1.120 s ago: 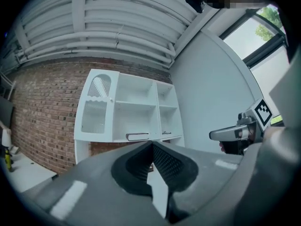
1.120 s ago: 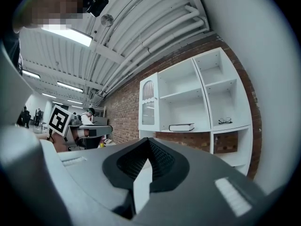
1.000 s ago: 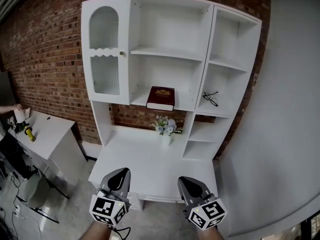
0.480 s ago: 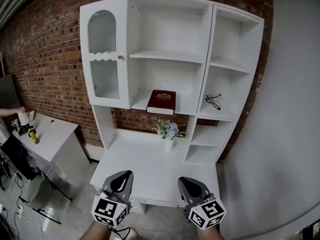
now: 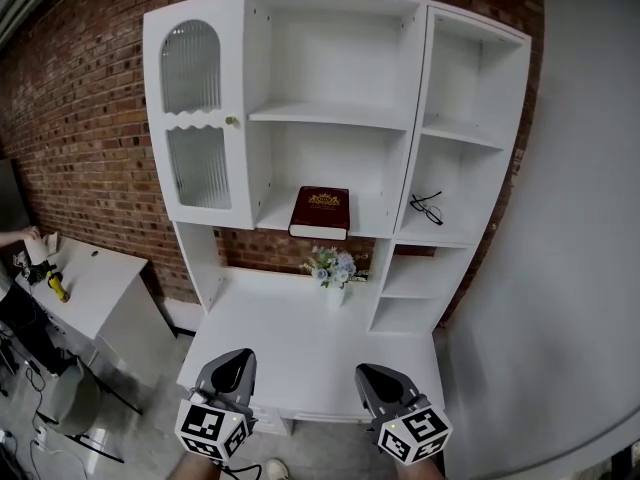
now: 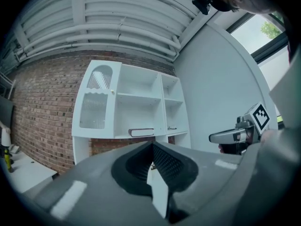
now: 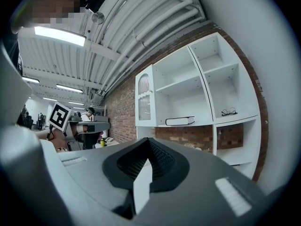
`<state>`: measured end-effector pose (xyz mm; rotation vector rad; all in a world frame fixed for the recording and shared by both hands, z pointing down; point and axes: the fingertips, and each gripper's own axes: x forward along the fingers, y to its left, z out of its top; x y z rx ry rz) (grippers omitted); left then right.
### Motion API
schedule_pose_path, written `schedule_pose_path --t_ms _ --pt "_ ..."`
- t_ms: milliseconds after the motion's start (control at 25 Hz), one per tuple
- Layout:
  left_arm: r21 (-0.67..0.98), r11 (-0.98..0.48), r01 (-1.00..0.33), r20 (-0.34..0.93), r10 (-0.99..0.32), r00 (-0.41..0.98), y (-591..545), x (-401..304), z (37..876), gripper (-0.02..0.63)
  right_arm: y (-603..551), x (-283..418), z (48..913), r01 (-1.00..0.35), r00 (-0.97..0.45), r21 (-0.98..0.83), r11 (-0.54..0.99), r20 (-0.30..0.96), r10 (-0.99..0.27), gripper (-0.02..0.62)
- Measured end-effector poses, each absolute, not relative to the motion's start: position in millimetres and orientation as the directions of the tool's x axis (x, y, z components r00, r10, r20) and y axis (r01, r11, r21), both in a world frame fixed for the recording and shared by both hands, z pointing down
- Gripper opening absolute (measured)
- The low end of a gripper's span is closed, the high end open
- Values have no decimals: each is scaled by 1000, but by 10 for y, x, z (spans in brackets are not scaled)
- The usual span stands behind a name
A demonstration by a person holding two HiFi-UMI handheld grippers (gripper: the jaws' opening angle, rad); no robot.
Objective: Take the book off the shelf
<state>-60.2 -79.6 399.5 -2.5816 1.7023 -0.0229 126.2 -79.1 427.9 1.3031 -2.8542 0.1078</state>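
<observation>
The white shelf unit (image 5: 448, 88) stood ahead of both pairs of jaws and rose far above them. Compared with the moment before, it filled more of the head view and its glass door (image 5: 195, 118) lay further to the left. The desk top (image 5: 290, 333) under it reached out to just in front of the jaw tips, with its front edge just beside them. Most of that surface was bare.

The left gripper (image 5: 240, 356) and the right gripper (image 5: 366, 371) were low in the head view, side by side, a little lower than before. Both pointed at the unit. Each had its jaws pressed together with nothing between them.

The book (image 5: 321, 212) lay flat as before on the lower shelf of the middle compartment, at that shelf's front edge. It was above the jaws and well apart from them, on a line between the two grippers. There was free shelf to the left and right of the book and open space above it up to the next shelf.

The flowers (image 5: 333, 266) stood on the desk below the book, between it and the jaws. The glasses (image 5: 424, 205) lay in the compartment to the right of the book, above and beyond the right jaws.
</observation>
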Motion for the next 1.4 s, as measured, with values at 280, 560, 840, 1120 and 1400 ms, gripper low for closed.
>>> schedule_pose_path --t_ms 280,560,840,1120,1400 --pt "-55 -438 -897 2 -899 439 -1209 -602 4083 0 -1175 1116 4312 -767 -641 -66 638 44 -767 22" --pt "-43 -418 -907 -23 -907 420 -1697 -923 3968 0 -1608 907 4254 -772 -635 -65 632 42 -771 21" --pt "-42 -439 -898 -33 -897 440 -2127 -1164 3902 0 -2017 659 4165 -781 -624 -53 622 32 -781 21" --pt "-51 -508 -860 -9 -861 509 -2493 -1233 3915 0 -2365 438 4074 -801 -599 -30 598 31 -800 22" --pt "-55 -539 -841 -24 -841 541 -2742 -1311 3849 0 -2589 321 4024 -818 -575 -19 575 53 -816 21"
